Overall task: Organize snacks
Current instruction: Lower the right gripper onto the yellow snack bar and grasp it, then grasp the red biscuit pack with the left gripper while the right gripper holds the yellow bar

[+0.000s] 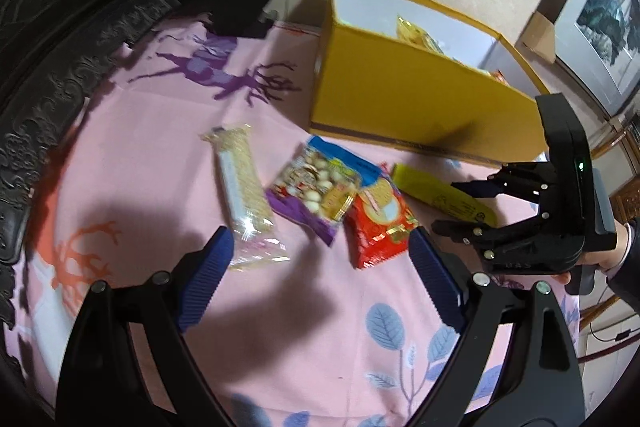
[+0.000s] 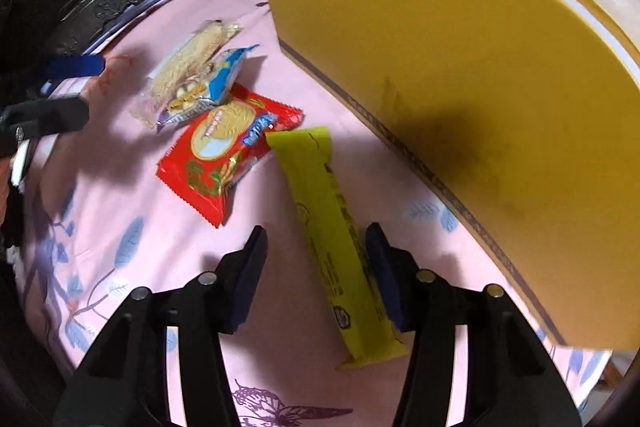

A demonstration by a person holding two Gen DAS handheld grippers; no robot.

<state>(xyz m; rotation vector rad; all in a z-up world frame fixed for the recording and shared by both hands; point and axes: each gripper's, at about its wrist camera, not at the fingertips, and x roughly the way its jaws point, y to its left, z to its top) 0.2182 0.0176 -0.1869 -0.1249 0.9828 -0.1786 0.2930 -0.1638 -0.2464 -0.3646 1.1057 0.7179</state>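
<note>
right tool (image 2: 316,259) spread over yellow bar (image 2: 332,227), right pad (image 2: 380,267) touching it, left pad clear | left tool (image 1: 320,267) released, empty | risk: 1-sided close skews bar toward red packet (image 2: 224,151), away from yellow box (image 2: 440,67) on counter (image 2: 120,227)

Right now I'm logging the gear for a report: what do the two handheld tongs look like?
Both tongs, left and right, have black linked arms with silver rivets and ribbed dark-blue pads. The right's black body shows a green light; a dark sleeve is behind it.
</note>
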